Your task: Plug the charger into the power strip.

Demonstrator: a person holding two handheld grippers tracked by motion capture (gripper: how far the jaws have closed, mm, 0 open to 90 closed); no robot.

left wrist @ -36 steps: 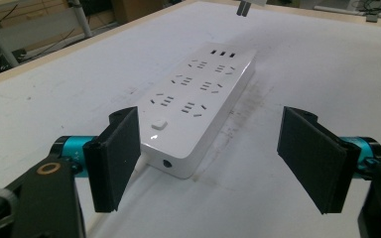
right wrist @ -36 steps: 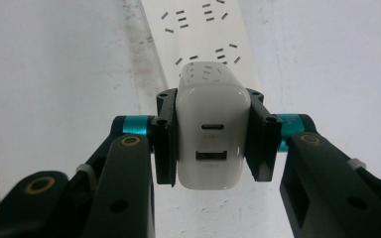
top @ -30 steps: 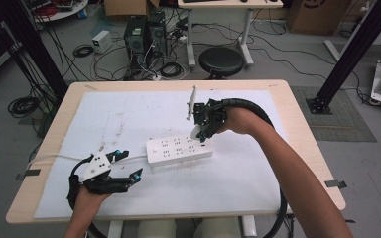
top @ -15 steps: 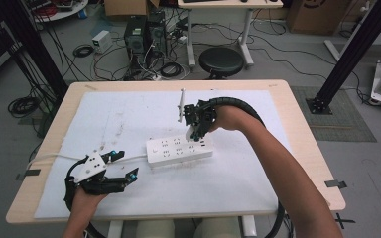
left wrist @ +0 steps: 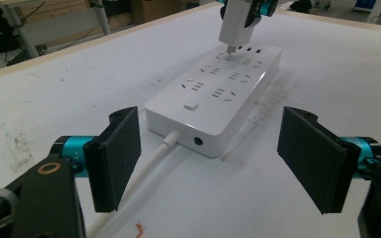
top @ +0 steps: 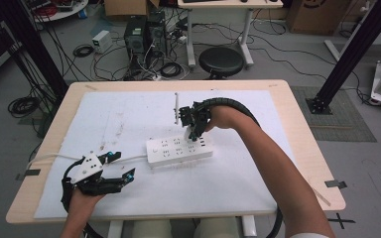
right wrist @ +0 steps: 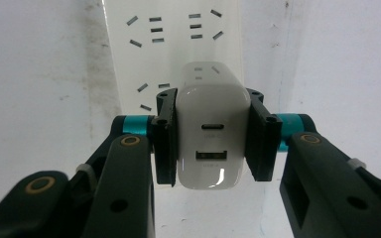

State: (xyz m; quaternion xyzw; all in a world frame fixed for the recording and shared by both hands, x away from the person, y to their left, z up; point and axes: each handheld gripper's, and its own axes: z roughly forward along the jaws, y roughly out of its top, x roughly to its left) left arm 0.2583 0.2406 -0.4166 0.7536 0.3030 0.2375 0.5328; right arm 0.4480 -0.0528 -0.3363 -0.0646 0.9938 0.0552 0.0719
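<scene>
Table [top: 297,148]: pale wood top under a white sheet, marked and scuffed in places
Power strip [top: 179,149]: lies flat near the middle of the sheet, sockets up, its white cord [left wrist: 146,171] running off toward the person's left
Left gripper [top: 120,167]: low over the sheet just short of the strip's cord end, jaws apart with nothing between them
Right gripper [right wrist: 212,139]: pointing down over the far end of the strip, jaws clamped on the two flat sides of the charger
Charger [right wrist: 209,136]: white block with two ports facing the camera, held upright above the strip; in the left gripper view its prongs [left wrist: 231,49] hang right at a socket, and I cannot tell whether they have entered
Step in hand: seating the charger in a far socket, by my reading
Doing it well: keep the block upright, line the prongs with the slots before pressing, push straight down without rocking; the idle gripper could brace the near end should the strip slide
</scene>
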